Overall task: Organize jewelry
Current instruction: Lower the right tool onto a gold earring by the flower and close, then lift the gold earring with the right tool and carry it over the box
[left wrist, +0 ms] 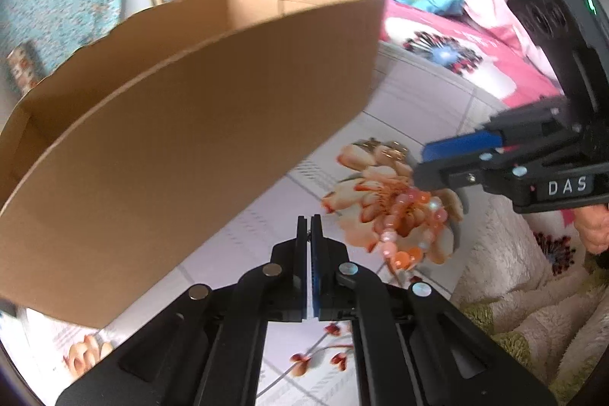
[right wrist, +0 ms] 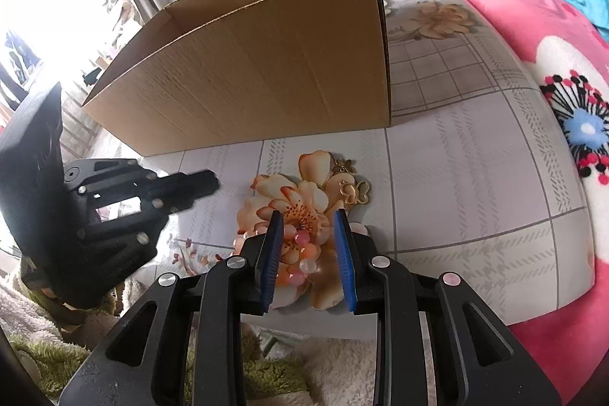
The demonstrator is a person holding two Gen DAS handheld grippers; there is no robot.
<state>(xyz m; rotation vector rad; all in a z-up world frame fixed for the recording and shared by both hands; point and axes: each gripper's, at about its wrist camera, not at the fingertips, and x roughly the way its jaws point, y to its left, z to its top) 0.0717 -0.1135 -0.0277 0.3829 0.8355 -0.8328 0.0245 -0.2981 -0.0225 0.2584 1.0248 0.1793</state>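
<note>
Bead bracelet (right wrist: 298,253) partly hidden, gold pieces (right wrist: 352,191) indistinct

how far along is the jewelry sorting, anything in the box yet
Nothing looks packed; the cardboard box interior is hidden. In hand: nothing. The right gripper is open astride the bead bracelet; the left gripper is shut and empty. Left: the bracelet and gold jewelry on the sheet.

surface: floral cloth (right wrist: 475,158) | on it: cardboard box (right wrist: 266,71), bead bracelet (right wrist: 300,253), gold brooch (right wrist: 352,187)
</note>
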